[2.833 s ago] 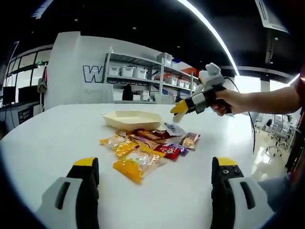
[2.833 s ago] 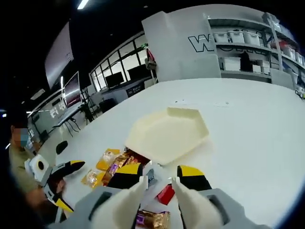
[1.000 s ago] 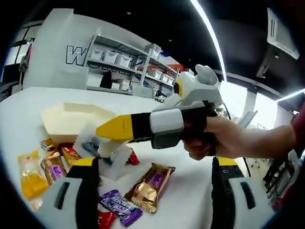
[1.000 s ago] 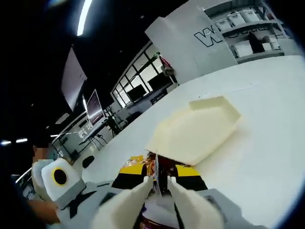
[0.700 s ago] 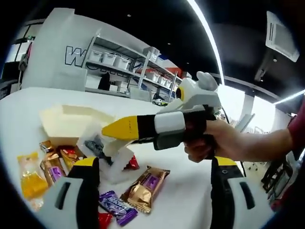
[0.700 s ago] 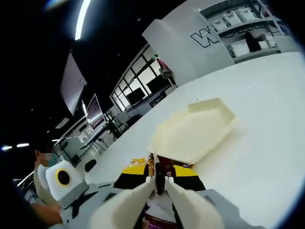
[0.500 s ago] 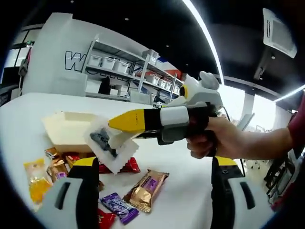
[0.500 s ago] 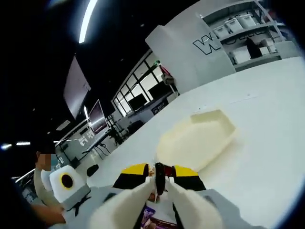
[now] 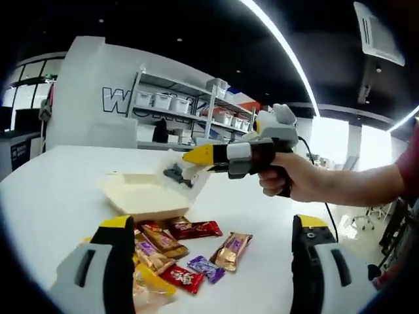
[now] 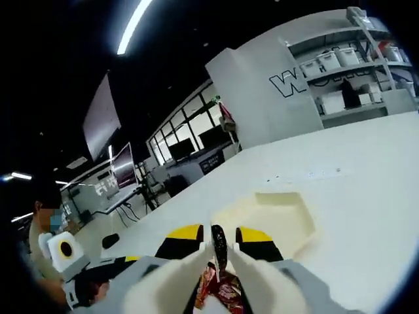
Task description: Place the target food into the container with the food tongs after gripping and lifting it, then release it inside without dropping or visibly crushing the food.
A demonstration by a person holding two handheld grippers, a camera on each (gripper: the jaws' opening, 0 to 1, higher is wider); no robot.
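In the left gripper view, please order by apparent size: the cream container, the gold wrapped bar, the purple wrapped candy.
1. cream container, clearly largest.
2. gold wrapped bar.
3. purple wrapped candy, slightly smaller than the gold bar; they lie side by side, so the ranking seems fair.

Shelving (image 9: pixel 190 108), dark ceiling, strip light (image 9: pixel 278 49)

I see my right gripper (image 9: pixel 196 157) holding the packet (image 9: pixel 177 174) above the tray (image 9: pixel 141 194), snacks (image 9: pixel 190 245) lying before it.

Left view low over table (image 9: pixel 59 190); right view above tray (image 10: pixel 281 219); both share tray.
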